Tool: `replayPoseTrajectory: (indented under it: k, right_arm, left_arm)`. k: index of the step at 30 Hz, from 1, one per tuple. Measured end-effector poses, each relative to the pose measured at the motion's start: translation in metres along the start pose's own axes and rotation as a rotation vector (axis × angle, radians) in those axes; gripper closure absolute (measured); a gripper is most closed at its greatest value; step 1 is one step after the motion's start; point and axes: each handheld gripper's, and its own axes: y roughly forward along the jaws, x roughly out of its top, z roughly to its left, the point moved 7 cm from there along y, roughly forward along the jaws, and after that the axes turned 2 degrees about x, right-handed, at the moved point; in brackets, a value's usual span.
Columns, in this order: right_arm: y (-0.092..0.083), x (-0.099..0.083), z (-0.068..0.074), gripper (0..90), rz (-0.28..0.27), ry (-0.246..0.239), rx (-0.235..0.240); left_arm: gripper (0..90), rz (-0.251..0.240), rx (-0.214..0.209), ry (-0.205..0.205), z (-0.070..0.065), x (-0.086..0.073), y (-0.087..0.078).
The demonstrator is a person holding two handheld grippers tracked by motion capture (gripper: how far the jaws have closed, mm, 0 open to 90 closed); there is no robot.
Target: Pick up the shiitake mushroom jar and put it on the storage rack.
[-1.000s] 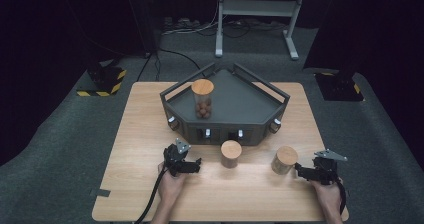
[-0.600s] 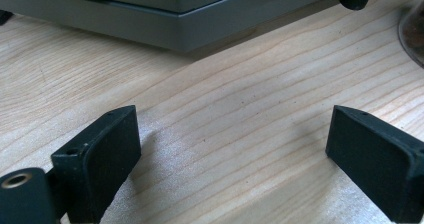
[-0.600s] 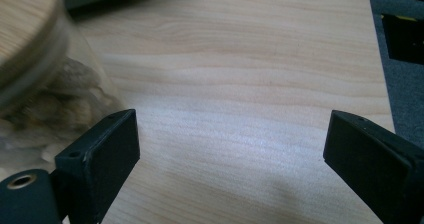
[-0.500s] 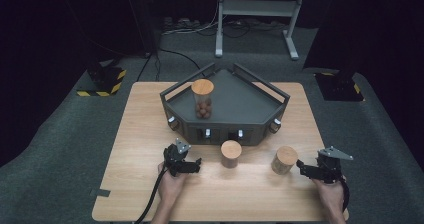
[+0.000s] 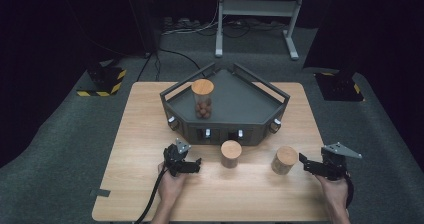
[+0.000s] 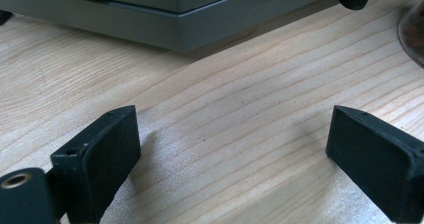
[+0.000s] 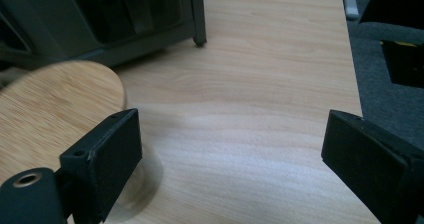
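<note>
Since the earlier high view our right hand-held gripper [image 5: 306, 163] has lifted a little at the right edge of the pale wooden surface [image 5: 145, 124], and its jaws have just been closing slightly with nothing between them; our left hand-held gripper [image 5: 196, 163] has kept its place, as have the jars

Going left to right: the left hand-held gripper rests low over the surface, released, its jaws wide apart over bare wood in the left gripper view. Behind it stands the dark grey angular metal tray with rails [image 5: 260, 115], and on the tray's left part an upright clear glass jar with a wooden lid and brown balls inside [image 5: 202, 99]. In front of the tray sits a short cork-lidded glass jar [image 5: 231, 154], near the left hand-held gripper but apart from it. Further right stands a second cork-lidded jar [image 5: 285, 160], just beside the right hand-held gripper's tips. That hand-held gripper is also released and grasps nothing; in the right gripper view the jar's round lid [image 7: 55, 104] lies left of the left jaw, outside the gap

What could go wrong, as we judge it: with the lid off to one side, a sweep toward the jar could strike it with the outside of a jaw and tip or slide it. Closing further before the jaws straddle the jar would give only a grazing pinch on smooth glass
</note>
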Motion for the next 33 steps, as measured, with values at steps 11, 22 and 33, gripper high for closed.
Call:
replayPoseTrajectory:
  k: [11, 22, 33]
  right_arm:
    - [-0.011, 0.017, 0.017, 10.1, -0.054, 0.007, 0.076]
    - [-0.013, 0.025, 0.035, 10.5, -0.073, -0.010, 0.126]
    - [-0.012, 0.029, 0.052, 10.5, -0.075, -0.038, 0.159]
  left_arm:
    - [6.7, 0.006, -0.002, 0.002, 0.000, -0.001, 0.000]
    - [6.7, 0.005, -0.002, 0.001, 0.000, -0.001, 0.000]
    - [6.7, 0.006, -0.002, 0.002, 0.000, -0.001, 0.000]
